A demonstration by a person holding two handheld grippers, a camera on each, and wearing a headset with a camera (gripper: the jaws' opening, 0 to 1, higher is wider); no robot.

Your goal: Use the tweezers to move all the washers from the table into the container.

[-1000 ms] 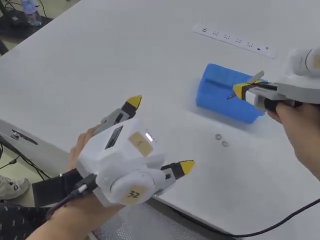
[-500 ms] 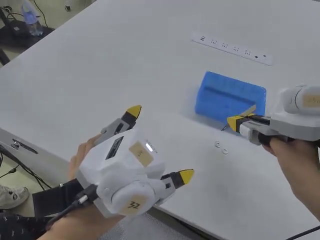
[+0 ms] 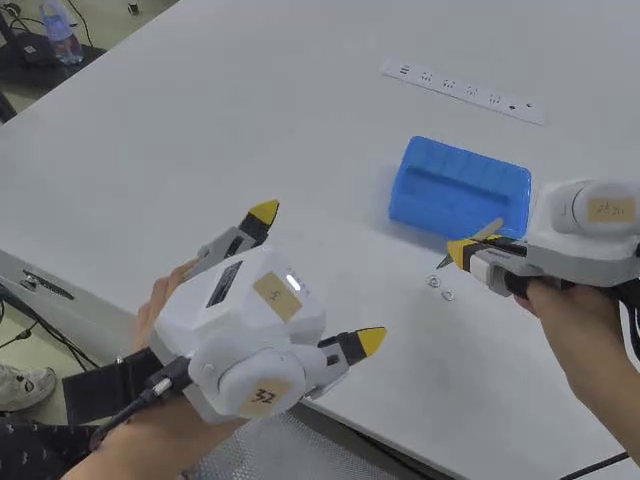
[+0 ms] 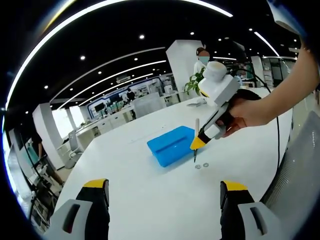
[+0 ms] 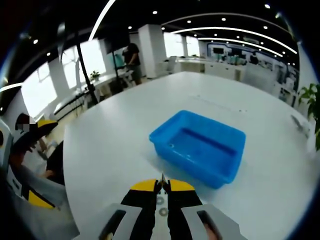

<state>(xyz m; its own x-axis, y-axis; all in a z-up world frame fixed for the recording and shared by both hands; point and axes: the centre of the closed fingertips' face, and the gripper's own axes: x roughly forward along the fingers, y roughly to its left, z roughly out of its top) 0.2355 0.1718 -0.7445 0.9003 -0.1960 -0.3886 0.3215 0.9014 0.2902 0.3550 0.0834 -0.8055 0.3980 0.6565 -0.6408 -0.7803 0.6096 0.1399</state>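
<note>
Clearly, two tiny silvery washers (image 3: 433, 282) lie near slim tweezers (image 3: 488, 230) clamped in the right gripper (image 3: 458, 252).

Two washers (image 3: 440, 288) near blue container (image 3: 460, 190)

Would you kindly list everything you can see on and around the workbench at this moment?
table: one, white, under everything.
container: one, blue, on the table.
washers: two, silvery, on the table just in front of the container.
tweezers: one, dark-tipped, tips by the washers.
power strip: one, white, beyond the container.
bottle: one, clear, off the table, far left.
left tongs: one, yellow-tipped, open, empty.
right tongs: one, yellow-tipped, shut on the tweezers.
</note>
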